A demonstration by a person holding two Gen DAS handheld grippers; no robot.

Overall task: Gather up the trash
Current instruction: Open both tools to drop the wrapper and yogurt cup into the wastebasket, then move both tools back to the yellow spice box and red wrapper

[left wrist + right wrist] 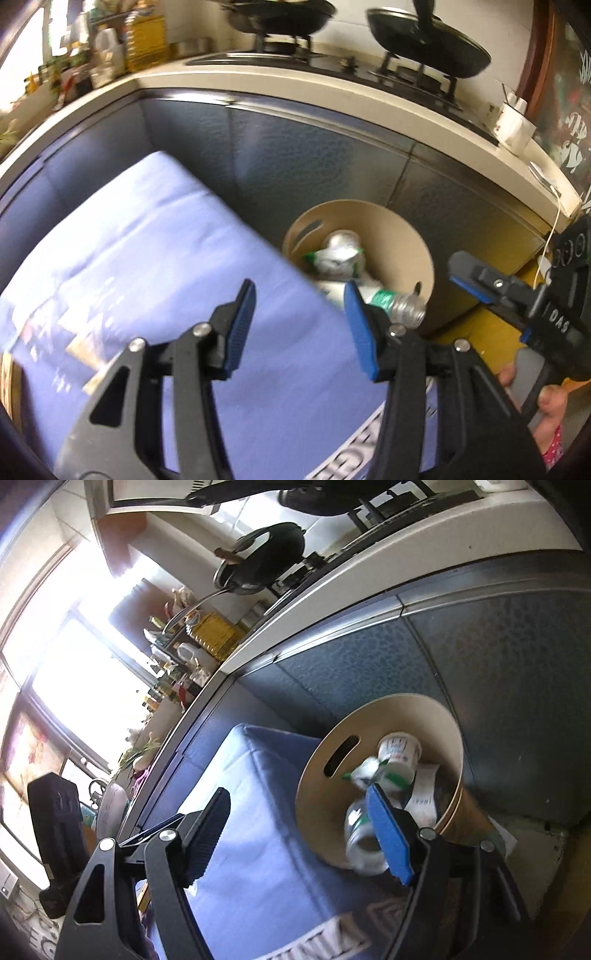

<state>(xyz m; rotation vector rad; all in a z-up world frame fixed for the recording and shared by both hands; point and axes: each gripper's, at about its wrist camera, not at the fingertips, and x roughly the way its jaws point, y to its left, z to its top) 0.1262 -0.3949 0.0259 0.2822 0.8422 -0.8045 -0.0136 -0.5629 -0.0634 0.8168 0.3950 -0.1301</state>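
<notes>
left tool [301,301] open, empty | right tool [299,806] open, empty

Tan bin [384,716] – crushed bottles [364,834], yogurt cup [399,749], receipt inside.

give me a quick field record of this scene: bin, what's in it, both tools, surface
bin: tan round bin with a slot in its wall, on the floor against the dark cabinet
contents: crushed plastic bottle, white cup, crumpled wrapper, paper slip
left tool: open, nothing between the pads
right tool: open, empty
surface: blue cloth beside the bin
background: pans on the stove
</notes>
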